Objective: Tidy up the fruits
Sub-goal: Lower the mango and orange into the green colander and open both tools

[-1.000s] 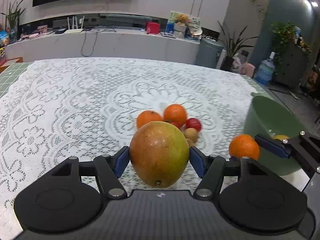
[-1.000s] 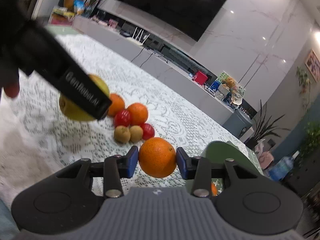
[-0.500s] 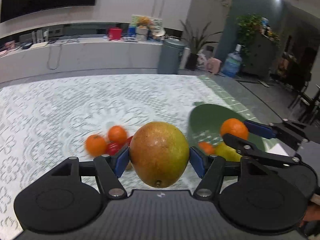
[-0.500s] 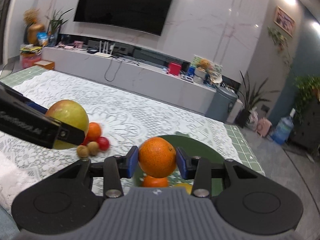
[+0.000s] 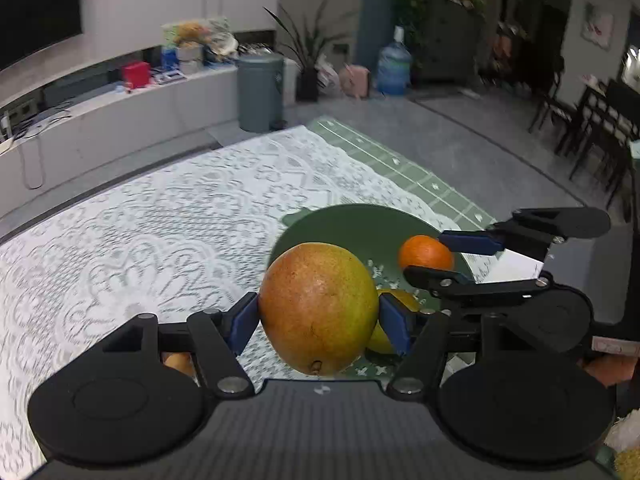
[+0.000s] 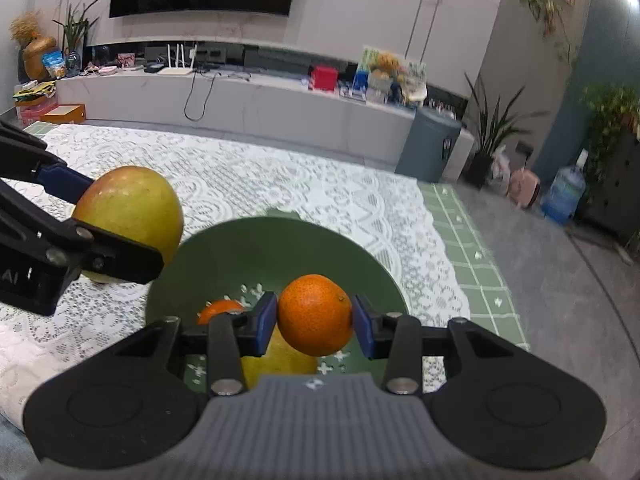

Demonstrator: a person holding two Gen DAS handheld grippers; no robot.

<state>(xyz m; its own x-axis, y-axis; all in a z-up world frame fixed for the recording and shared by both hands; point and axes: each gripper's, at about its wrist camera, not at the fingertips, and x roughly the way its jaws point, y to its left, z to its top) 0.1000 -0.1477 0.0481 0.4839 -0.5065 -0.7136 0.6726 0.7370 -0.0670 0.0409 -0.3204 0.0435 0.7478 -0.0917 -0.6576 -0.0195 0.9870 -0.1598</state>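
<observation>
A big, smooth, egg-shaped mango (image 5: 318,308) is squeezed between the wide-set blue pads of the left gripper (image 5: 319,322). A small, round, bumpy orange (image 6: 315,315) is pinched tight by the right gripper (image 6: 315,326). Both fruits are now held above the round green bowl (image 6: 276,248) on the lacy white tablecloth (image 5: 160,220); a second ago they were beside it.

White lace cloth (image 6: 280,192) with an openwork pattern is covering the worktop, over a green checked sheet (image 6: 472,256) showing at its far right edge. The green bowl (image 6: 280,248) is looking smooth and matt. The mango (image 5: 320,308) is showing smooth, slightly glossy skin; the orange (image 6: 314,314) is looking finely pitted.
</observation>
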